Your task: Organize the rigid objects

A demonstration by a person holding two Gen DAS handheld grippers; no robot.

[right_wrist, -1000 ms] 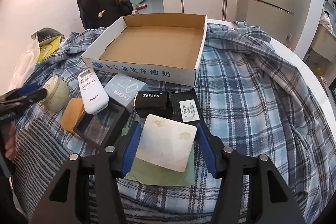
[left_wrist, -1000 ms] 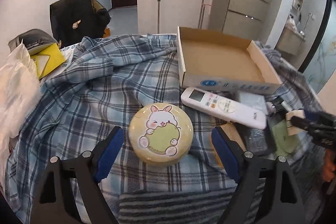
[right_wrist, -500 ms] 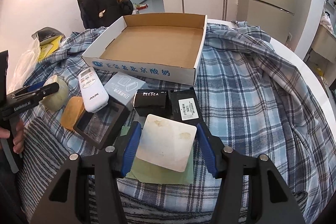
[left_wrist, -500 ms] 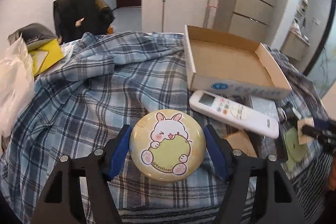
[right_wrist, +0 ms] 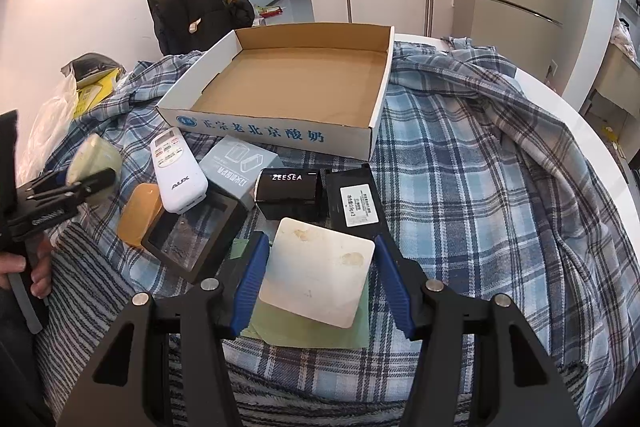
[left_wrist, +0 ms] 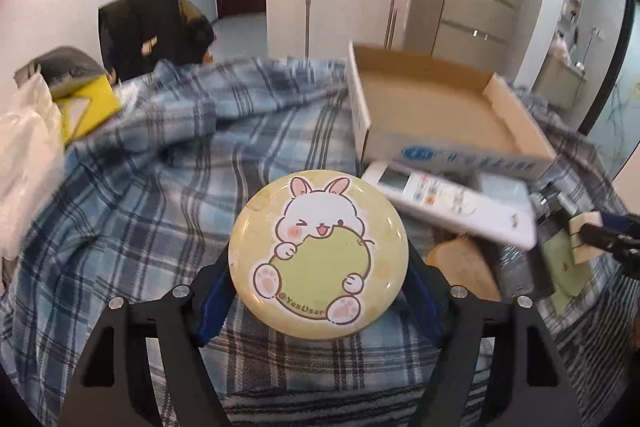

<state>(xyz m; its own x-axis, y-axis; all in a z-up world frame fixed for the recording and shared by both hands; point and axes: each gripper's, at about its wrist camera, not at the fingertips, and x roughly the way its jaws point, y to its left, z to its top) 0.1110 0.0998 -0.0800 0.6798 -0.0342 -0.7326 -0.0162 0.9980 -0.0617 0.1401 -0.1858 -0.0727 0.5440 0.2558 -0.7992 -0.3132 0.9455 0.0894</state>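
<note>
Left gripper (left_wrist: 318, 287) grasping the round yellow tin (left_wrist: 318, 254) with the rabbit lid; both blue pads sit against its rim at the widest part, and the jaws are opening slightly at this moment, with the tin between them. From the right wrist view the tin appears lifted clear of the plaid cloth (right_wrist: 480, 187), left of the other items and short of the cardboard box (right_wrist: 288, 87). Right gripper (right_wrist: 318, 283) grasping a white square plate (right_wrist: 318, 273), pads on its two side edges, above a green sheet (right_wrist: 308, 333) on the cloth. Step in hand, as judged: carry the tin to the box. To do it well: firm up the clamp before travelling, since a smooth round wall may slip; keep the lid level; clear the white remote (right_wrist: 176, 175) and the box's near wall; set the tin down in a far corner so later items fit; release only once it rests on the box floor. Count, right wrist view: one open cardboard box, nothing in it; one round tin; one white remote; one grey carton (right_wrist: 238, 167); one black box marked ZEESEA (right_wrist: 288, 195); one black box with a white label (right_wrist: 354, 201); one black-framed tray (right_wrist: 192, 231); one orange-tan block (right_wrist: 140, 215); one white plate; one green sheet. The person's hand (right_wrist: 28, 263) shows at the left edge on the left gripper's handle.
</note>
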